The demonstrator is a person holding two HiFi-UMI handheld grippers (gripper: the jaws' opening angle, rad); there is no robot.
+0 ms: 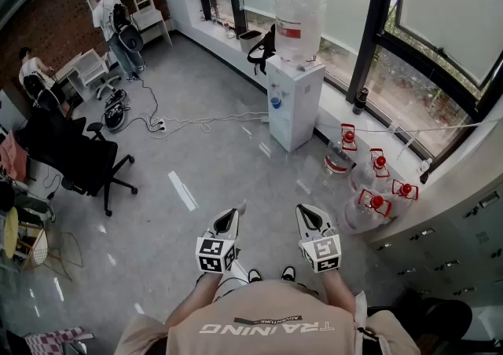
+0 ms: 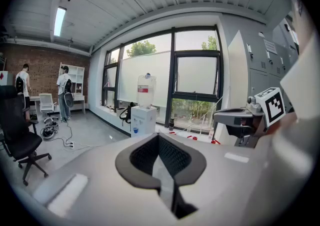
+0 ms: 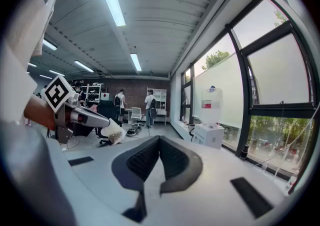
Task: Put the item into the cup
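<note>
No cup shows in any view. My left gripper point(image 1: 236, 211) is held out at waist height over the grey floor. In the right gripper view this left gripper point(image 3: 107, 124) is shut on a small white pouch point(image 3: 114, 132) with brownish filling, which hangs from its tip. The pouch point(image 1: 240, 207) is a pale speck in the head view. Seen along its own jaws, the left gripper point(image 2: 159, 138) has its pads together and the pouch is hidden. My right gripper point(image 1: 303, 210) point(image 3: 159, 139) is beside it, shut with nothing in it; it also appears as the right gripper point(image 2: 225, 116) in the left gripper view.
A white water dispenser point(image 1: 294, 102) stands ahead by the windows, with several spare water bottles point(image 1: 369, 184) on the floor to its right. A black office chair point(image 1: 78, 159) and floor cables point(image 1: 161, 122) are to the left. Grey lockers point(image 1: 464, 224) line the right. People stand at desks far back point(image 1: 106, 8).
</note>
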